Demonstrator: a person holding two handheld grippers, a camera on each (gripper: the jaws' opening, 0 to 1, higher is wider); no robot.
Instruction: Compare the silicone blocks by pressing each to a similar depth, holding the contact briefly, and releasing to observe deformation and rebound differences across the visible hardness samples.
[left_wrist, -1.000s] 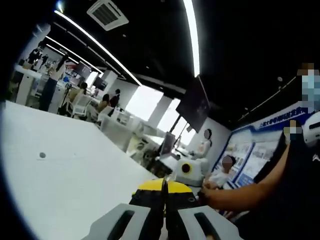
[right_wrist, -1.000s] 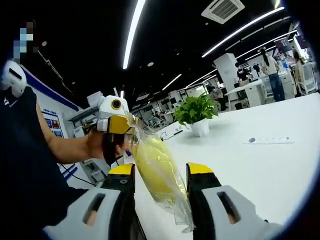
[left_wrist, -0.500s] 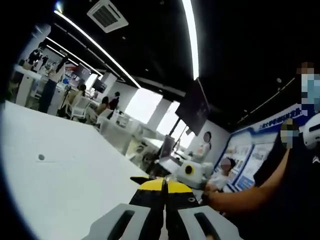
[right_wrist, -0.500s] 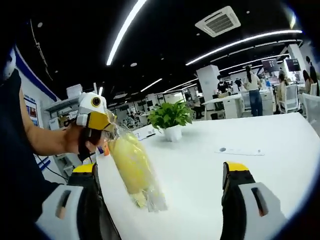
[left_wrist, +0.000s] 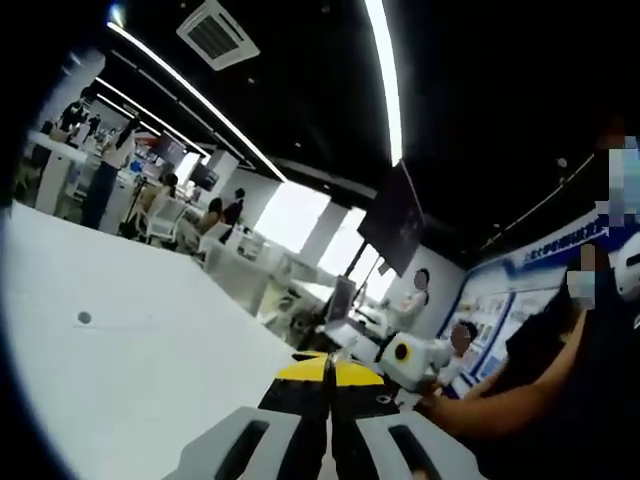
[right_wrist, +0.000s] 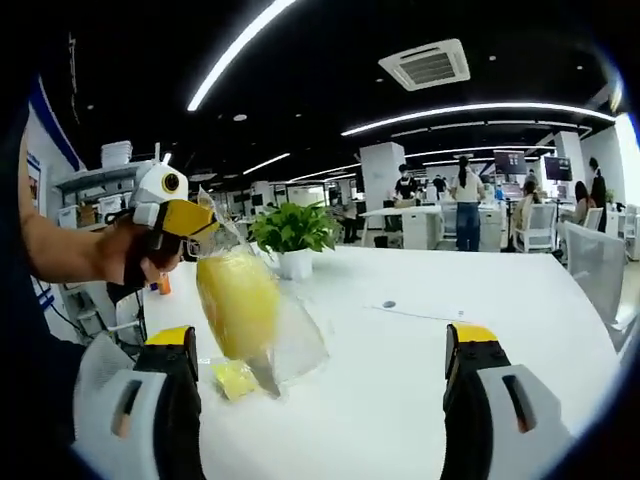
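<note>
A clear plastic bag (right_wrist: 285, 345) with a yellow silicone block (right_wrist: 237, 303) inside hangs over the white table (right_wrist: 420, 400). My left gripper (right_wrist: 182, 219) comes in from the left and is shut on the bag's top edge. In the left gripper view its yellow-tipped jaws (left_wrist: 328, 371) are pressed together. My right gripper (right_wrist: 322, 345) is open wide, one jaw on either side of the bag and clear of it. A small yellow piece (right_wrist: 235, 378) lies on the table under the bag.
A potted plant (right_wrist: 293, 232) stands on the table behind the bag. A small round mark (right_wrist: 389, 304) sits mid-table. A person's arm (right_wrist: 65, 250) holds the left gripper. Desks, chairs and several people fill the back of the room.
My right gripper, whose jaws stood close around the bagged block, has opened wide. The bag still hangs from the left gripper. The right gripper view has swung round.
</note>
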